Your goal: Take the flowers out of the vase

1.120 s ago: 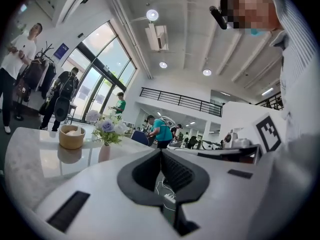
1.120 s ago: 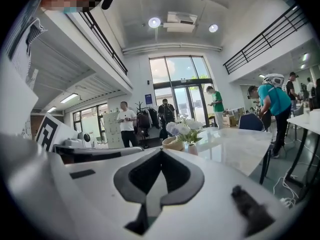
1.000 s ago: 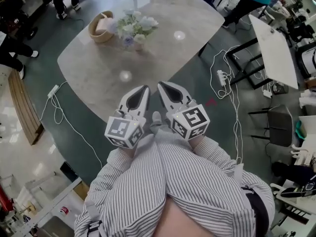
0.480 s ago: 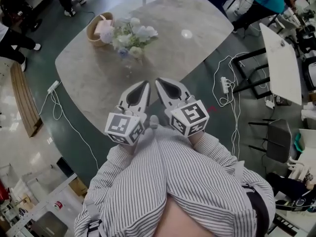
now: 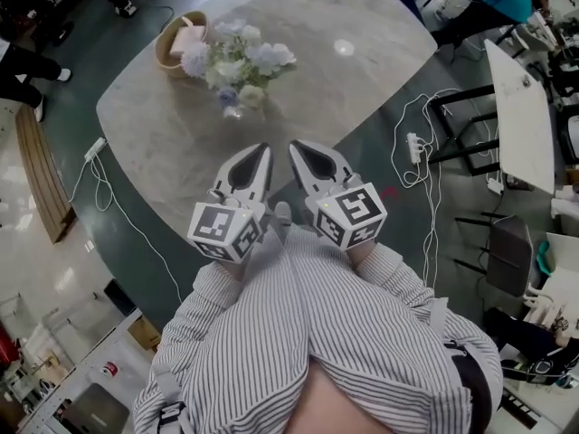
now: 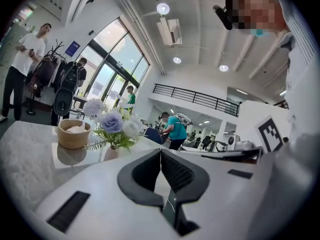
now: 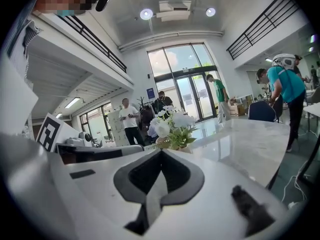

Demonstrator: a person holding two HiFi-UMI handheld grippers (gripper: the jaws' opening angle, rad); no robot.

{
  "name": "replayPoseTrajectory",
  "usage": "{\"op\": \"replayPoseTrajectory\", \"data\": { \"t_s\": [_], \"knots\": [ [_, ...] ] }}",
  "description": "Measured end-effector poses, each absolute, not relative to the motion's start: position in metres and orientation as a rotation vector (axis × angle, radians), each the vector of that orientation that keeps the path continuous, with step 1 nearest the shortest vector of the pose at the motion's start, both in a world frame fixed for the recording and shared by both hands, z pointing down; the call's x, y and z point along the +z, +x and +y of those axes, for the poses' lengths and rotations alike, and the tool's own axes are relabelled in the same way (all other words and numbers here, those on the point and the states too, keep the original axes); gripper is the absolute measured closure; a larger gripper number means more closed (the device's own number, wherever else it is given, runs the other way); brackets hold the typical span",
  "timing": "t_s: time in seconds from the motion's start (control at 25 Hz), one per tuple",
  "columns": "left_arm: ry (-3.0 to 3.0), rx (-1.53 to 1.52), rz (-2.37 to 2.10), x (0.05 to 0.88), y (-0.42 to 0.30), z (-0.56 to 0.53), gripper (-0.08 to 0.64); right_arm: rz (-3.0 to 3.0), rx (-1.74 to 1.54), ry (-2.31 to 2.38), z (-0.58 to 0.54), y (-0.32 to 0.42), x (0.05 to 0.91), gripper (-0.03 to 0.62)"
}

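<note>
A bunch of white and pale blue flowers (image 5: 237, 60) stands in a small clear vase (image 5: 233, 111) on the marble table (image 5: 298, 89). The same flowers (image 6: 112, 126) show ahead in the left gripper view, and the flowers (image 7: 172, 125) show ahead in the right gripper view too. My left gripper (image 5: 266, 150) and right gripper (image 5: 295, 146) sit side by side over the table's near edge, short of the vase. Both are shut with nothing between their jaws.
A round tan basket (image 5: 177, 42) with something pink in it stands just behind the flowers. White cables and power strips (image 5: 412, 143) lie on the floor around the table. A white desk (image 5: 525, 98) and chairs stand to the right; people stand at the room's far side.
The table and flowers have come nearer in the head view. Both grippers have moved forward together toward the vase, still shut.
</note>
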State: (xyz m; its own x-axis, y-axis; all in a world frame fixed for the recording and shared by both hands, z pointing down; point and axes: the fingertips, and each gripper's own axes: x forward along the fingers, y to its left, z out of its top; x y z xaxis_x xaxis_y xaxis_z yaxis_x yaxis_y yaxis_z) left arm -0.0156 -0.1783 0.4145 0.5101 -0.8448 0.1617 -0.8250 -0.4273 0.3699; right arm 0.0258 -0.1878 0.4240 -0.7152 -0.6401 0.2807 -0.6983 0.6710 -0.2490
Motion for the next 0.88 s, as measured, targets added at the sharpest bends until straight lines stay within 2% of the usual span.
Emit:
{"op": "replayPoseTrajectory", "data": {
  "t_s": [0.88],
  "knots": [
    [2.391, -0.022, -1.347, 0.413, -0.072, -0.222, 0.546, -2.645, 0.469, 1.134, -0.227, -0.001, 0.424, 0.578]
  ]
}}
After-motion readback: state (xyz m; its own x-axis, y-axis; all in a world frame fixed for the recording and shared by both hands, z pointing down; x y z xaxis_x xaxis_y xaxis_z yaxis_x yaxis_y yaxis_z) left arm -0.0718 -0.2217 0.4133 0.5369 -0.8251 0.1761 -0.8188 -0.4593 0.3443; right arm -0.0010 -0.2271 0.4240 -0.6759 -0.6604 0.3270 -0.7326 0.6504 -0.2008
